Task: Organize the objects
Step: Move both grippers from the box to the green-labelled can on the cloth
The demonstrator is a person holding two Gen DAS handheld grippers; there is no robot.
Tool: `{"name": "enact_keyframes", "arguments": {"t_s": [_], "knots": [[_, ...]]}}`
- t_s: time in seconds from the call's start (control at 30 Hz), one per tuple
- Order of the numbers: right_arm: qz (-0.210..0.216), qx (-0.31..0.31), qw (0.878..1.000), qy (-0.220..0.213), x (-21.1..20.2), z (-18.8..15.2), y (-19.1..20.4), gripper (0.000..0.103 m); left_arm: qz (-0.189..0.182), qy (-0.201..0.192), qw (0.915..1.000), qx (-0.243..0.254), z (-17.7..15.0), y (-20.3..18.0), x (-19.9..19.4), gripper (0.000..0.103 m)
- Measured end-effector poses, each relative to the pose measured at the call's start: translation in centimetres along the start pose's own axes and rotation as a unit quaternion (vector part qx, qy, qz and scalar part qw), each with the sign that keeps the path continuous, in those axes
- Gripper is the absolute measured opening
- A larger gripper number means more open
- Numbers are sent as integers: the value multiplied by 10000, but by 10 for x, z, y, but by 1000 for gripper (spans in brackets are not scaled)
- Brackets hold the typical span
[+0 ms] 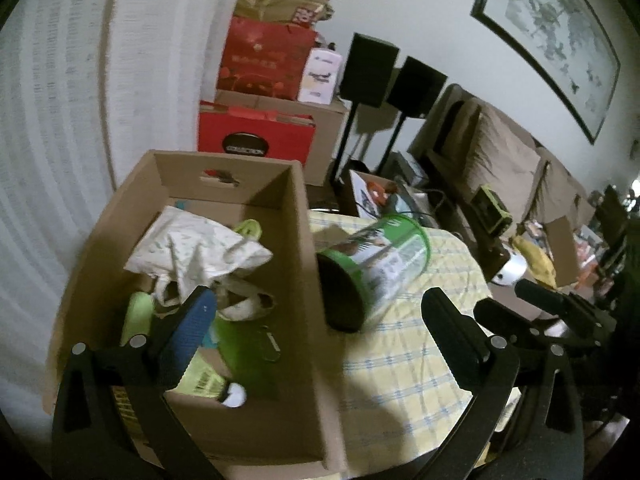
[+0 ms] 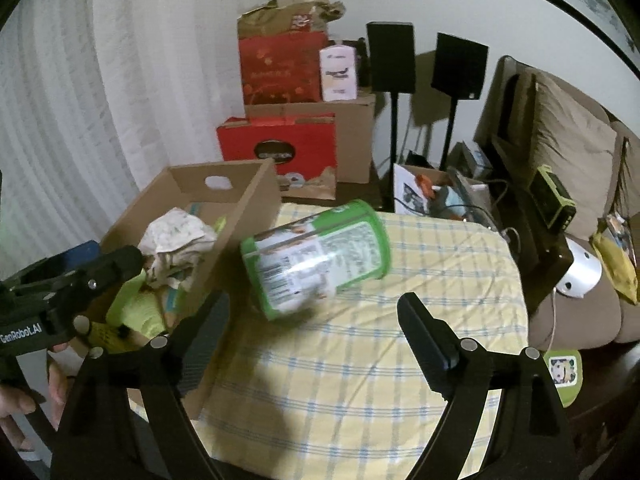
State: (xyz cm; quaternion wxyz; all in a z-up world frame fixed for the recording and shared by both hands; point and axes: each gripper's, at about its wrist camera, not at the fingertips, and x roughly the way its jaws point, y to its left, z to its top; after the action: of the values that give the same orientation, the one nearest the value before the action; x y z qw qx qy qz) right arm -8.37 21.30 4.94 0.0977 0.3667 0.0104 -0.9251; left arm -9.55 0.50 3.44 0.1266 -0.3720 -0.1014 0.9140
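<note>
Both grippers, left [image 1: 316, 320] and right [image 2: 312, 320], gape wide and hold nothing, nearer than the green canister [image 2: 316, 256] lying on its side on the checked tablecloth [image 2: 360, 380], touching the cardboard box [image 1: 304, 264], with red boxes [image 2: 280, 148] beyond.

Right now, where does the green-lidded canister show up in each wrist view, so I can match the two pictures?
Left wrist view: the green-lidded canister lies on its side right of centre, on the checked tablecloth, just right of the cardboard box.
Right wrist view: the canister lies at centre, label facing the camera, again just right of the box.
Shared landmark: the red gift box behind the cardboard box.
</note>
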Motion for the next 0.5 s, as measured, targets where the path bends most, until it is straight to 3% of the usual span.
{"name": "enact_keyframes", "arguments": {"t_s": [0.5], "knots": [[-115, 230, 9997, -1, 2, -3, -40, 87, -202, 274, 9990, 289, -9, -47, 23, 103]]}}
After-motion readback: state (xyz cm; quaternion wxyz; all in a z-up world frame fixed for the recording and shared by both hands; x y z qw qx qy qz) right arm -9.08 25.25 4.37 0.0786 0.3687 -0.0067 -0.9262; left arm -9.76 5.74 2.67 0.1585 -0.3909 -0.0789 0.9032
